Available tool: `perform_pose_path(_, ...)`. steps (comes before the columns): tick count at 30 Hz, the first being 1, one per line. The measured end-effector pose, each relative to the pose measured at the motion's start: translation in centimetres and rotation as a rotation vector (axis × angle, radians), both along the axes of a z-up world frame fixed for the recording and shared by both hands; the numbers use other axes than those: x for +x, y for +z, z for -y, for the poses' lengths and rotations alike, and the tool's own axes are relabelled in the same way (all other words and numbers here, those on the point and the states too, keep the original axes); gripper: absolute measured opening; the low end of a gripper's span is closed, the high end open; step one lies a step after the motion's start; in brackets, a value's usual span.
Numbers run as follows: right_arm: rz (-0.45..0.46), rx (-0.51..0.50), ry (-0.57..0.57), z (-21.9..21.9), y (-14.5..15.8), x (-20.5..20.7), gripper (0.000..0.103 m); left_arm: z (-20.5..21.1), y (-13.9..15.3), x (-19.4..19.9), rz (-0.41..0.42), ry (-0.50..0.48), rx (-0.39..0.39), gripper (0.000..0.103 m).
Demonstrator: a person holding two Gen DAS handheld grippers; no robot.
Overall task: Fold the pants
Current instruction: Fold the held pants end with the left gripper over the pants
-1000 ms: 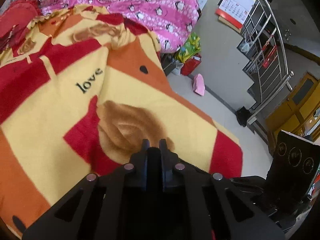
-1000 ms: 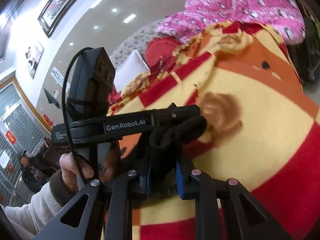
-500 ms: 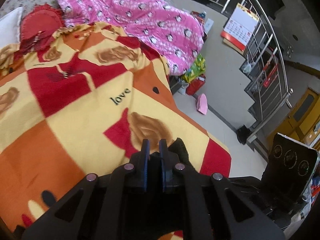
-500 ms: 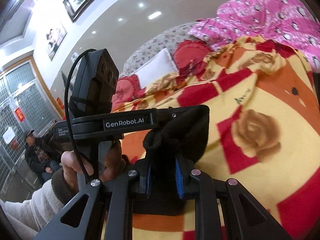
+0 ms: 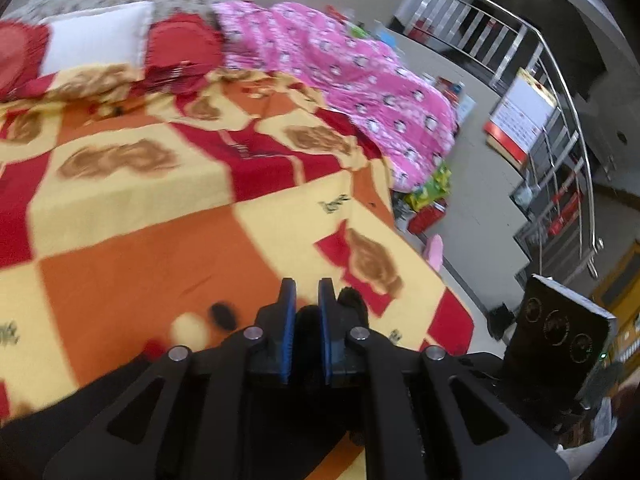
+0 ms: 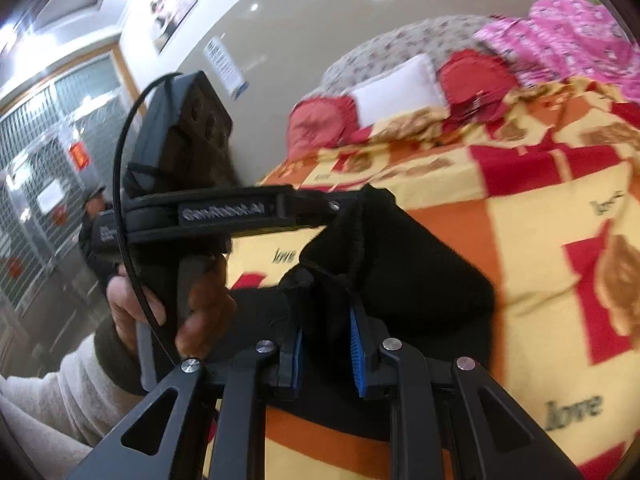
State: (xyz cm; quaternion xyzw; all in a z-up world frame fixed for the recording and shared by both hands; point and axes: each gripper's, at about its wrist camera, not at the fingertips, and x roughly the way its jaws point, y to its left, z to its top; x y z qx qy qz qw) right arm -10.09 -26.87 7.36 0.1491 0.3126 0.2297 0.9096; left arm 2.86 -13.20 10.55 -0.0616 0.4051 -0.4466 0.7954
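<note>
Since a second ago both tools have lifted, baring more checked red-and-yellow blanket (image 5: 168, 216). Left tool (image 5: 307, 286) and right tool (image 6: 327, 312) each clamp the bunched black fleece pants (image 6: 404, 264).

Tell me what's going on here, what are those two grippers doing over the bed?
A person holds a handheld gripper in each hand above a bed covered by a red, orange and yellow blanket. The right gripper is shut on a bunched edge of black pants. The left gripper is clamped on the same dark fabric, with the person's left hand around its handle. The pants hang lifted between the two, not yet folded. A pink quilt lies at the far side.
</note>
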Motion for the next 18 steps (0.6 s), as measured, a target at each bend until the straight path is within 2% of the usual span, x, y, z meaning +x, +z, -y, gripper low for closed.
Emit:
perform_pose_path(6, -0.100, -0.011, 0.087, -3.3, -3.7, 2.3, 0.019, -5.6, -2.6, -0.3, -0.057, 0.092, 0.002, 0.008)
perform_pose_path(10, -0.141, -0.025, 0.119, -4.5, -5.2, 2.9, 0.020, -7.7, -4.1, -0.9, -0.109, 0.124, -0.013, 0.030)
perform_pose_path(11, -0.146, -0.033, 0.128, -4.8, -5.4, 2.9, 0.023, -8.0, -4.3, -1.1, -0.112, 0.130, -0.015, 0.035)
perform_pose_path(14, -0.157, -0.064, 0.155, -5.3, -5.6, 2.8, 0.030, -8.7, -4.8, -1.5, -0.121, 0.141, -0.025, 0.039)
perform_pose_path(18, -0.185, -0.011, 0.195, -4.9, -5.1, 2.1, 0.039, -9.7, -5.5, -2.2, -0.137, 0.161, -0.030, 0.044)
